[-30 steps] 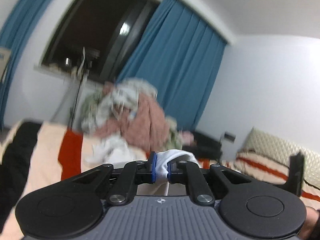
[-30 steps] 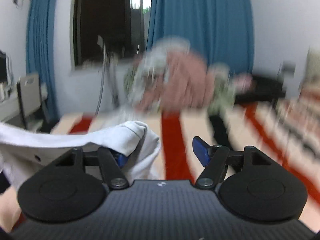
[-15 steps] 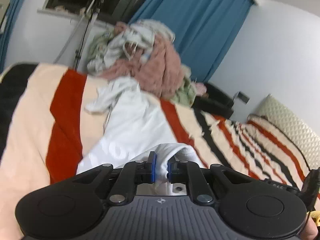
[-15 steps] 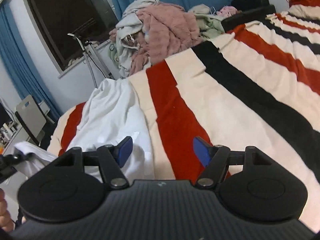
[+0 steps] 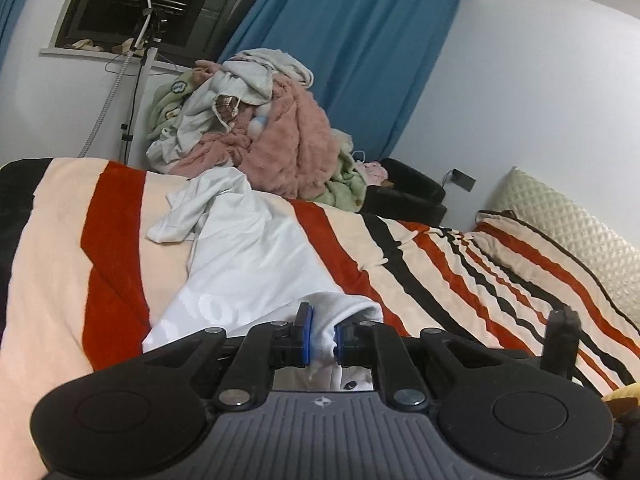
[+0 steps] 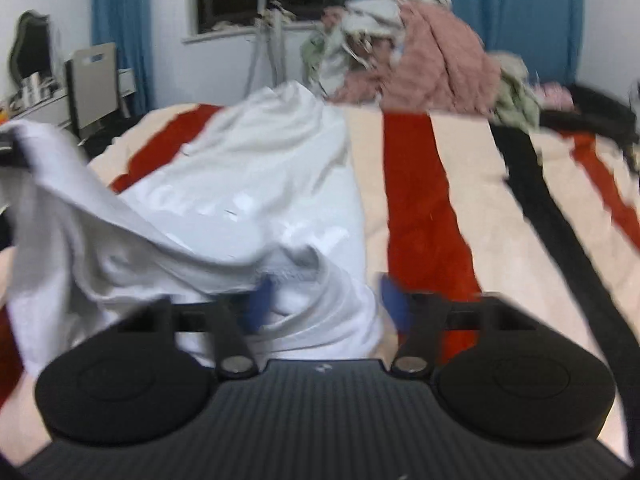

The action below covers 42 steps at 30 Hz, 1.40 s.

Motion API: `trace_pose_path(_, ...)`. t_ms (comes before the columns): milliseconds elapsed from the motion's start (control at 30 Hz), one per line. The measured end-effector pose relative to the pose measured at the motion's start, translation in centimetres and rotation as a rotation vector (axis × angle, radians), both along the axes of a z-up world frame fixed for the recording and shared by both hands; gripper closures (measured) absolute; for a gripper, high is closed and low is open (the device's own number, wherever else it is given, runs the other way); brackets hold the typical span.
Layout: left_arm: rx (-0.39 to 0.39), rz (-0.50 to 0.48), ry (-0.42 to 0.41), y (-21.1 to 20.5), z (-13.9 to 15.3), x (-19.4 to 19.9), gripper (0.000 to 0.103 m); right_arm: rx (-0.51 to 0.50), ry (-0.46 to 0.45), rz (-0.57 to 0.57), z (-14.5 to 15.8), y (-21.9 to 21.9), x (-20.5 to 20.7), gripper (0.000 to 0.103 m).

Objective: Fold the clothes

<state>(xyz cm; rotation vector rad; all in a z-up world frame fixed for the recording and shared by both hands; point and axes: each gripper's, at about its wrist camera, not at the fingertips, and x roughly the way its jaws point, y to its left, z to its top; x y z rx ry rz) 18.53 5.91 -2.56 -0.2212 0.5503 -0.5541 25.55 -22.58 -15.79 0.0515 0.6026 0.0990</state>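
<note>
Striped bed [image 5: 420, 248] blurs on the right, where the right hand-held gripper [image 6: 326, 300] gapes over the white shirt [image 5: 248, 248] the left hand-held gripper [image 5: 320, 334] clamps.

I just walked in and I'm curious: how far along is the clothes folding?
Barely started. Nothing looks folded: the white shirt lies stretched and rumpled on the striped blanket. In hand: the left tongs pinch one edge of it, and the right tongs are open with a bunch of its cloth between the fingers. Left: folding this shirt, then the big pile at the far end.
</note>
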Motion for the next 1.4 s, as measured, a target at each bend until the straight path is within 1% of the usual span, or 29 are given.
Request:
trace_pose_path(33,0.011,0.016,0.009,0.0,-0.1,0.0,0.091,0.040,0.006,-0.021,-0.1,-0.6,0.1,0.095)
trace_pose_path(100,0.033,0.055,0.030,0.1,-0.4,0.3,0.090,0.113,-0.047,-0.040,0.6,-1.4,-0.9,0.096)
trace_pose_path(167,0.056,0.095,0.055,0.2,-1.0,0.7,0.087,0.130,-0.146,-0.023,2.1,-1.3,-2.5,0.096)
trace_pose_path(200,0.065,0.110,0.072,0.2,-1.3,1.0,0.083,0.130,-0.206,-0.008,3.0,-1.0,-3.6,0.096)
trace_pose_path(233,0.074,0.125,0.088,0.2,-1.7,1.4,0.077,0.132,-0.263,0.007,3.7,-0.7,-4.6,0.096)
trace_pose_path(267,0.090,0.137,0.098,0.2,-2.0,1.6,0.073,0.136,-0.308,0.023,4.3,-0.4,-5.6,0.096)
trace_pose_path(300,0.118,0.142,0.094,0.0,-2.1,1.8,0.063,0.142,-0.348,0.039,4.9,-0.1,-6.6,0.096)
trace_pose_path(333,0.146,0.148,0.087,-0.1,-2.2,1.8,0.051,0.152,-0.368,0.053,5.2,0.1,-7.1,0.096)
trace_pose_path(367,0.173,0.157,0.069,-0.2,-2.1,1.7,0.048,0.160,-0.377,0.063,5.5,0.2,-7.6,0.096)
trace_pose_path(433,0.225,0.170,0.031,-0.5,-1.9,1.3,0.034,0.165,-0.380,0.067,5.6,0.5,-8.3,0.096)
trace_pose_path(467,0.247,0.165,0.005,-0.6,-1.6,0.9,0.029,0.168,-0.381,0.070,5.6,0.7,-8.5,0.096)
trace_pose_path(500,0.270,0.158,-0.026,-0.9,-1.3,0.4,0.021,0.175,-0.381,0.073,5.6,0.6,-8.6,0.096)
trace_pose_path(567,0.324,0.124,-0.116,-1.8,-0.9,-0.8,0.020,0.189,-0.380,0.079,5.6,0.6,-8.8,0.096)
trace_pose_path(600,0.351,0.111,-0.149,-2.4,-1.0,-1.2,0.017,0.196,-0.380,0.082,5.6,0.6,-8.8,0.096)
trace_pose_path(667,0.408,0.105,-0.197,-3.8,-1.3,-1.6,0.017,0.210,-0.380,0.088,5.6,0.5,-9.0,0.096)
trace_pose_path(733,0.449,0.129,-0.208,-5.1,-2.0,-1.2,0.017,0.222,-0.381,0.094,5.6,0.5,-9.2,0.096)
trace_pose_path(800,0.466,0.196,-0.208,-5.8,-2.3,-0.5,0.017,0.216,-0.389,0.106,5.7,0.8,-9.5,0.096)
trace_pose_path(833,0.446,0.244,-0.204,-5.6,-2.2,-0.4,0.017,0.217,-0.390,0.111,5.7,1.0,-9.6,0.096)
trace_pose_path(867,0.409,0.291,-0.188,-5.1,-2.0,-0.2,0.017,0.216,-0.391,0.112,5.7,1.0,-9.6,0.096)
trace_pose_path(967,0.264,0.429,-0.121,-2.6,-0.8,-0.1,0.017,0.192,-0.384,0.094,5.5,1.1,-9.6,0.096)
trace_pose_path(1033,0.189,0.490,-0.093,-0.9,0.1,-0.5,0.017,0.173,-0.378,0.074,5.3,1.2,-9.5,0.096)
trace_pose_path(1100,0.127,0.502,-0.045,0.5,0.7,-1.2,0.017,0.169,-0.376,0.051,5.3,1.1,-9.4,0.096)
trace_pose_path(1233,0.058,0.440,0.013,2.0,1.5,-3.8,0.016,0.159,-0.389,0.009,5.4,0.9,-9.6,0.096)
trace_pose_path(1300,0.069,0.409,0.006,2.2,1.7,-5.1,0.016,0.162,-0.399,-0.011,5.5,0.7,-9.9,0.096)
trace_pose_path(1400,0.087,0.397,0.006,1.9,1.7,-5.8,0.016,0.172,-0.431,-0.026,5.9,0.5,-10.5,0.096)
